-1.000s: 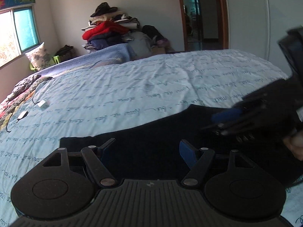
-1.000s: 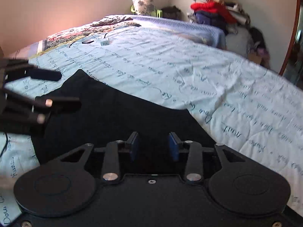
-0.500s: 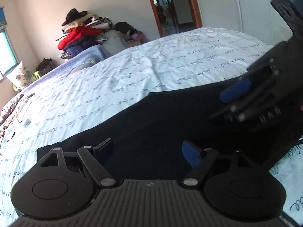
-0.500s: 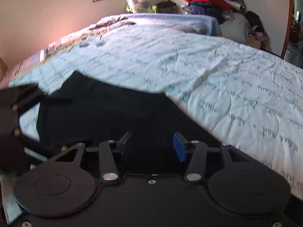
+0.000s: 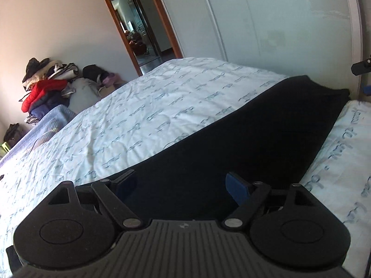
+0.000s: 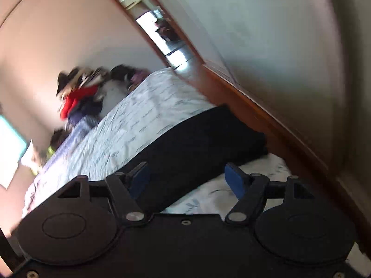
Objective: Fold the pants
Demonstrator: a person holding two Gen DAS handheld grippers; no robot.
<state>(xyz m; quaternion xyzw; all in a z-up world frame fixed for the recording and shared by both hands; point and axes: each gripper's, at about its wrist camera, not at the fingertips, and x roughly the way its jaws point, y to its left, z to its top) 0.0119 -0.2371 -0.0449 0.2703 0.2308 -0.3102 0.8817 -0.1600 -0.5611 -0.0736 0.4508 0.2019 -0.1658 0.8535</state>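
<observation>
The black pants (image 5: pixel 243 139) lie flat on the pale blue bedsheet (image 5: pixel 150 115) near the bed's front edge. My left gripper (image 5: pixel 183 184) hovers just over their near end, jaws wide open and empty. In the right wrist view, which is blurred and tilted, the pants (image 6: pixel 197 143) stretch away towards the bed's edge. My right gripper (image 6: pixel 186 180) is open and empty above their near part. A bit of the right gripper (image 5: pixel 361 68) shows at the far right of the left wrist view.
A pile of clothes with a red jacket (image 5: pixel 44 90) sits at the bed's far corner. An open doorway (image 5: pixel 136 30) and a white wardrobe (image 5: pixel 266 23) stand beyond the bed. A wooden bed frame edge (image 6: pixel 266 120) runs beside the pants.
Both grippers swung round to the right along the pants. The right gripper opened wider and tilted sharply. It has left the middle of the left view.
</observation>
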